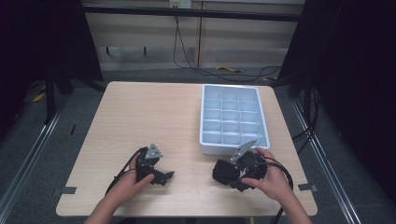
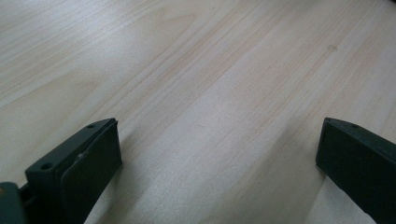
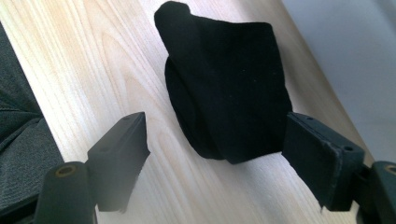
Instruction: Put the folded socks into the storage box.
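From above, the left tool (image 1: 159, 175) rests on the bench (image 1: 140, 116); the right tool (image 1: 232, 173) meets a black cloth bundle (image 1: 223, 171) near the compartment tray (image 1: 232, 116). Left gripper view: jaws wide over bare wood. Right gripper view: jaws wide, the black cloth bundle (image 3: 229, 88) between them, ungripped.

I see a black cloth bundle (image 1: 223, 171), soft and folded over on itself into a rounded lump, lying on the pale wooden table (image 1: 140, 116) near its near edge and toward the right. In my right gripper view the black cloth bundle (image 3: 229, 88) rests flat on the wood, its narrower folded end pointing away.
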